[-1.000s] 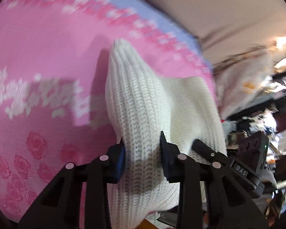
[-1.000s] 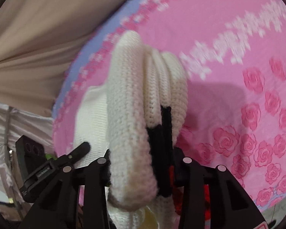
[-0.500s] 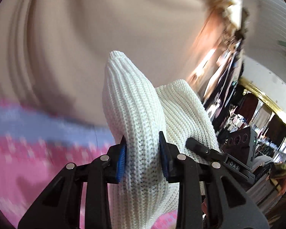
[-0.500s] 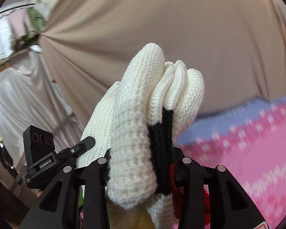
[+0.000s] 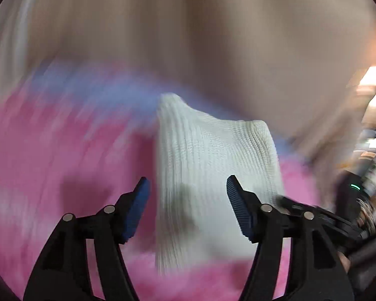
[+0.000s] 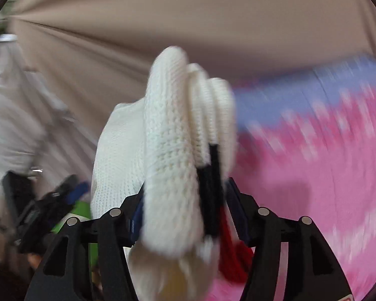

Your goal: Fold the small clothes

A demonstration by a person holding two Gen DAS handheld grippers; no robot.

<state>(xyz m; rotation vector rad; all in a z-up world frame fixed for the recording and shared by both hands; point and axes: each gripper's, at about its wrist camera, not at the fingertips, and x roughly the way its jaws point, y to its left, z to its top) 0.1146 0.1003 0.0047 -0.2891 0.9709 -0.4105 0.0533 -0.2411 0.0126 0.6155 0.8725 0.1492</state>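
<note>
1. Jaws of the left gripper (image 5: 188, 190) stand wide apart and have just been opening; the white knit garment (image 5: 213, 165) lies between the blue pads (image 5: 137, 208), but neither pad presses on it.
2. Jaws of the right gripper (image 6: 185, 200) have also just been opening. The bunched folds of the garment (image 6: 173, 150) fill the gap between them, and both pads lie against the knit, though blur hides how firmly they press.
3. Below both grippers spreads a pink blanket (image 5: 50, 155) with a blue border band and pale pattern, heavily blurred. The garment hangs above it, its far edge over the blue band in the left wrist view.
4. Behind the blanket hangs a beige draped cloth (image 6: 188, 20).
5. Ribbed and cream-white, the garment is doubled into several thick layers at the right gripper, where a black strip (image 6: 210, 188) and a red patch (image 6: 228, 253) show.
</note>
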